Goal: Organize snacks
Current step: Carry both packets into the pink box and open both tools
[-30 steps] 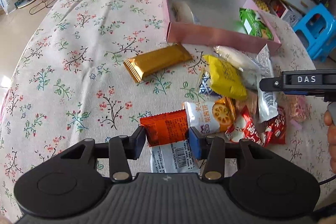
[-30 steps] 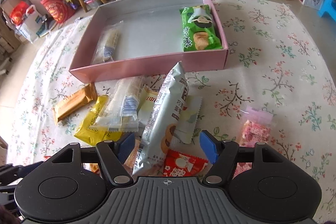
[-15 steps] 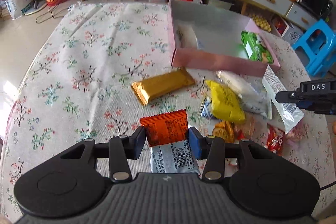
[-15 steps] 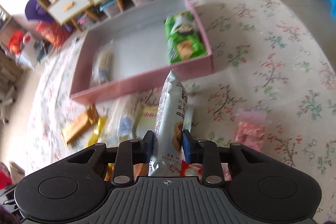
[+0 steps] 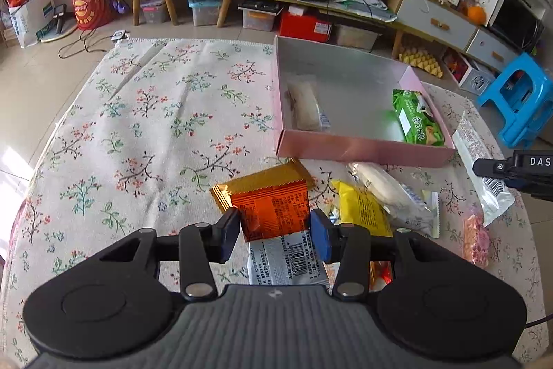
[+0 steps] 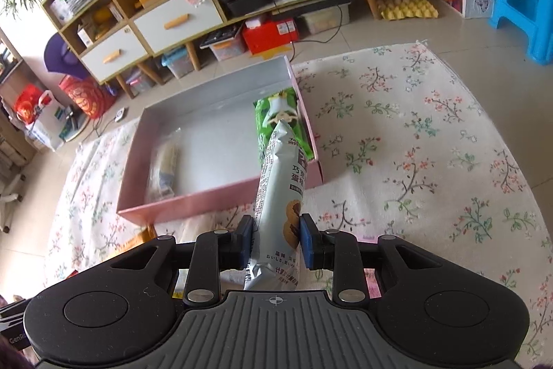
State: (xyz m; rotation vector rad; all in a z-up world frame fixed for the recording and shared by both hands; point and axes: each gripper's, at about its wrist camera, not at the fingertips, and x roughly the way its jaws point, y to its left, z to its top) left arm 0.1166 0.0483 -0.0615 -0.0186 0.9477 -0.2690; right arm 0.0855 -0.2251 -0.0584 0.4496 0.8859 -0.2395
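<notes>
left hand-held gripper (image 5: 274, 230) clamps orange packet (image 5: 273, 211); right hand-held gripper (image 6: 276, 239) clamps silver packet (image 6: 280, 196).

One pink box (image 5: 363, 151); two packets inside: green (image 5: 416, 118), clear (image 5: 306, 102); two drawer cabinets.

The left gripper (image 5: 274, 229) is raised, its fingers (image 5: 230, 232) clamped on an orange packet (image 5: 273, 210). The right gripper (image 6: 276, 239) pinches a pale packet (image 6: 280, 196), held aloft.

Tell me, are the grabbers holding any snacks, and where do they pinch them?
Yes. The left gripper pinches the orange packet by its side edges, near the lower end. The right gripper squeezes the long silver packet near its bottom end.
</notes>
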